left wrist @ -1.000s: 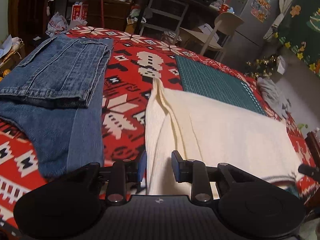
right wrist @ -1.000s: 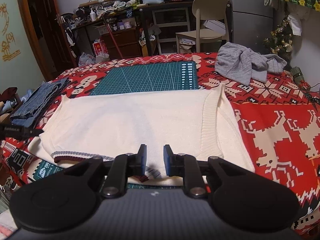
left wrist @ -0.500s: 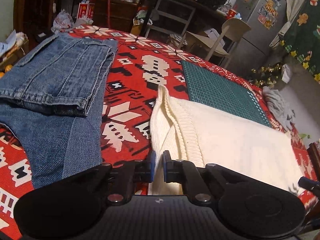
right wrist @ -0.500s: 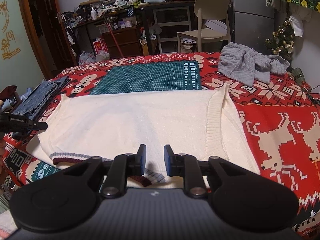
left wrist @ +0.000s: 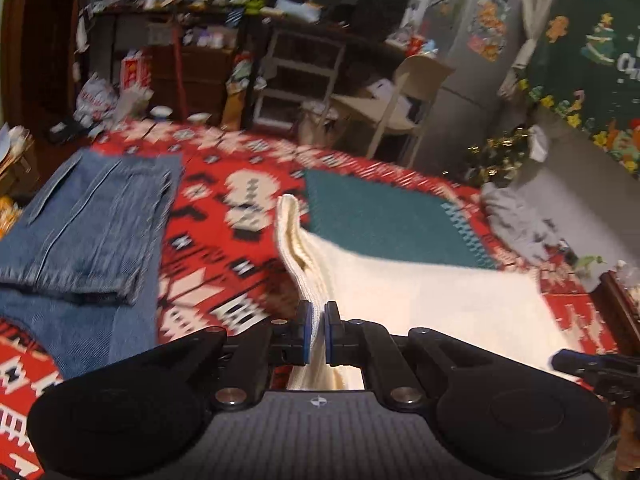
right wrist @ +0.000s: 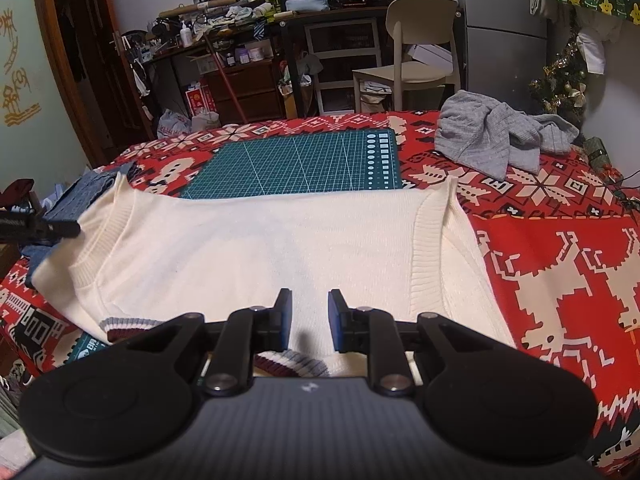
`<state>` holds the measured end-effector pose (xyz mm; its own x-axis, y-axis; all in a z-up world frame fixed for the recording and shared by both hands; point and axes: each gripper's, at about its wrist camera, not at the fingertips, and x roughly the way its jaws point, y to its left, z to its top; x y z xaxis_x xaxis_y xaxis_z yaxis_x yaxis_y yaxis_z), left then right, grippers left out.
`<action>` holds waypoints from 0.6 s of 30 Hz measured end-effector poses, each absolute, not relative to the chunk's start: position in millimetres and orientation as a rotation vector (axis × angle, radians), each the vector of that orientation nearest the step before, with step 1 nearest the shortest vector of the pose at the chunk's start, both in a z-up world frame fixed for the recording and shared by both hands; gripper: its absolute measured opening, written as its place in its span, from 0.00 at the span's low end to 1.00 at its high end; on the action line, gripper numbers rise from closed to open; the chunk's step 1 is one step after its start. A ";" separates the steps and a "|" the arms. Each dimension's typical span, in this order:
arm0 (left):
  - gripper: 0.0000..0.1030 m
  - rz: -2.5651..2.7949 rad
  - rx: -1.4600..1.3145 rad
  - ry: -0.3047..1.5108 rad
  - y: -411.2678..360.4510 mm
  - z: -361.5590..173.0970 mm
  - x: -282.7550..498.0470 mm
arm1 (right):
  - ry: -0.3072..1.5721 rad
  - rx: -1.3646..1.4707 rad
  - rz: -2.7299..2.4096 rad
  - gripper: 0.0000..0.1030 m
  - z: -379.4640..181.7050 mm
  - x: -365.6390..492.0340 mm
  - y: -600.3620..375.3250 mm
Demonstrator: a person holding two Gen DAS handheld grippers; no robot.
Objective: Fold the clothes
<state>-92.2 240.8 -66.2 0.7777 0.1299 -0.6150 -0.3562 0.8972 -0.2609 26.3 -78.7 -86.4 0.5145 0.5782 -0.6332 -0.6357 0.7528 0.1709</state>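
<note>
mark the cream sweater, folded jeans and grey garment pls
cream sweater (right wrist: pixel 280 248): right wrist view, middle of its flat body.
folded jeans (left wrist: pixel 92 220): left wrist view, top folded layer.
grey garment (right wrist: pixel 488 140): right wrist view, centre of the crumpled heap.

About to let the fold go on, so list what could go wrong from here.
1. The left tool pinches only the ribbed edge of the cream sweater; a hard pull could stretch it or let it slip out.
2. The right tool is open and holds nothing, so a one-sided lift may skew the fold.
3. The folded jeans lie close beside; swinging cloth could disturb them.
</note>
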 end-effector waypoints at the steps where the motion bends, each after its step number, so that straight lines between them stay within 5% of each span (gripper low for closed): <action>1: 0.06 0.256 -0.371 0.618 235.4 -60.4 -90.2 | 0.724 -0.083 0.730 0.21 -85.7 26.4 -79.6; 9: 0.05 0.119 -0.320 0.586 179.5 -33.4 -52.6 | 0.708 -0.052 0.716 0.21 -81.9 28.3 -93.0; 18: 0.02 -0.005 -0.323 0.705 117.9 -64.6 9.0 | 0.697 -0.028 0.690 0.21 -79.5 29.7 -109.2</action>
